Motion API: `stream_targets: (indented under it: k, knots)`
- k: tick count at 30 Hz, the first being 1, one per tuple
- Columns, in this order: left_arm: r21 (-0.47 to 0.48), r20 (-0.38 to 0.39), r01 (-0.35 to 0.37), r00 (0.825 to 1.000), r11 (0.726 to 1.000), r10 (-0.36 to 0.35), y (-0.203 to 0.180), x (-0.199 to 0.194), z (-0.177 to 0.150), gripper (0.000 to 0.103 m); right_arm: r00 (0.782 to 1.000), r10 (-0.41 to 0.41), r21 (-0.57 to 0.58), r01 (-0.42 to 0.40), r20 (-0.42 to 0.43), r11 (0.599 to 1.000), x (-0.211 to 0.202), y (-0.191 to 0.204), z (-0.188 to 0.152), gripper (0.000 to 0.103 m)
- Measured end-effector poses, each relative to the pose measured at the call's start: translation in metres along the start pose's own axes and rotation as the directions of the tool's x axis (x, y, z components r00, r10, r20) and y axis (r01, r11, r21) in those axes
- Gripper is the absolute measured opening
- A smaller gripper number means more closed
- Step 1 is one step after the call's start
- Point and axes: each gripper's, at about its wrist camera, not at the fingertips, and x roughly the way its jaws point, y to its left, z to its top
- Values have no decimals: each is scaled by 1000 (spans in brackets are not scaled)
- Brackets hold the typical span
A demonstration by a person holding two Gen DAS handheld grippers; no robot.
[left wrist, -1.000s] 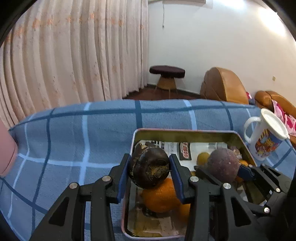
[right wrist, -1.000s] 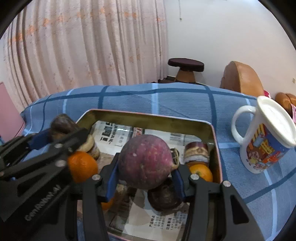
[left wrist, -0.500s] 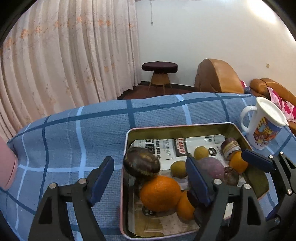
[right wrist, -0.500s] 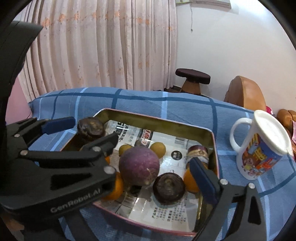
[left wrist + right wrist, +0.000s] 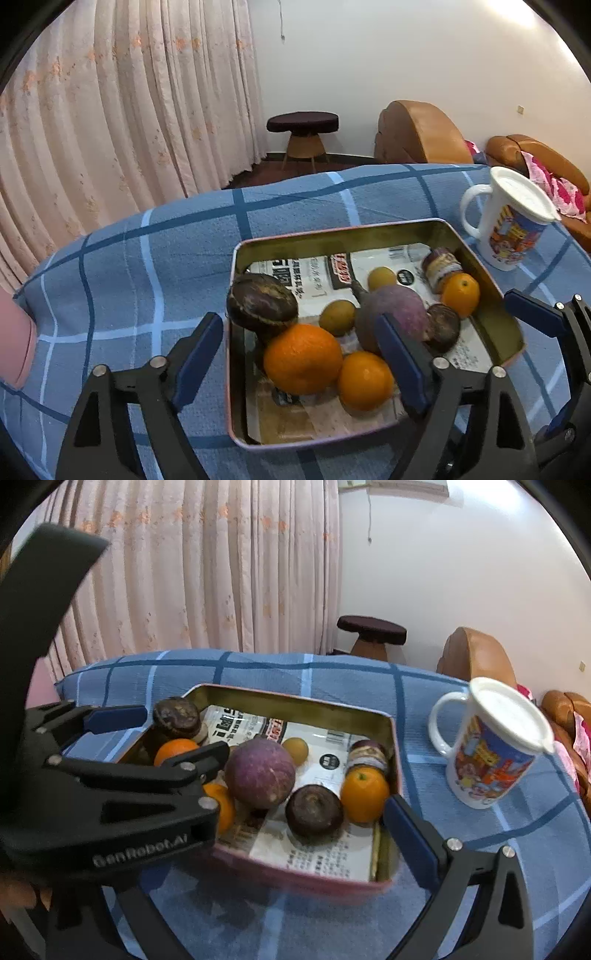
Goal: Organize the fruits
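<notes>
Both grippers have just been opening and now stand spread wide with nothing between their pads: the left gripper [image 5: 306, 354] has let go of the dark fruit [image 5: 262, 302], which rests atop the oranges at the tin tray's [image 5: 332, 236] left wall. The right gripper [image 5: 306, 797] has released the purple fruit [image 5: 259, 773] mid-tray, so these 2 placements look finished.

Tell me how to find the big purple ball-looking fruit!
Look in the metal tin on the blue checked cloth. Near its middle sits the round purple fruit, bigger than the oranges and paler than the dark brown fruits beside it.
</notes>
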Motion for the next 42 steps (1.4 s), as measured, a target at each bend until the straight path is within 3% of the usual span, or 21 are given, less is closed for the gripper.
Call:
stream_targets:
  k: [4, 8, 12, 17, 22, 27, 31, 42]
  knots:
    - [-1, 40, -51, 998, 999, 51, 1, -9, -7, 86, 998, -51, -20, 52, 25, 998, -16, -4, -8, 103]
    - [-46, 99, -57, 993, 997, 61, 10, -25, -16, 86, 995, -79, -2, 79, 54, 997, -23, -7, -9, 103]
    - [-92, 182, -128, 973, 987, 143, 22, -44, -25, 86, 985, -127, 59, 121, 117, 991, -33, -15, -8, 103]
    - [-172, 252, -139, 951, 975, 180, 34, -60, -39, 86, 974, -100, 199, 59, 203, 978, -44, -28, -8, 103]
    - [-203, 307, -168, 925, 965, 225, 37, -75, -55, 86, 943, -135, 240, 62, 303, 969, -60, -23, -10, 103]
    - [-198, 342, -194, 905, 961, 253, 31, -84, -66, 86, 925, -164, 229, 86, 343, 970, -71, -9, -15, 103]
    - [-189, 356, -204, 898, 961, 260, 27, -92, -73, 86, 898, -199, 225, 117, 392, 967, -85, -3, -21, 103]
    - [-205, 399, -213, 873, 955, 280, 23, -105, -83, 87, 863, -248, 239, 154, 440, 959, -102, 4, -30, 103]
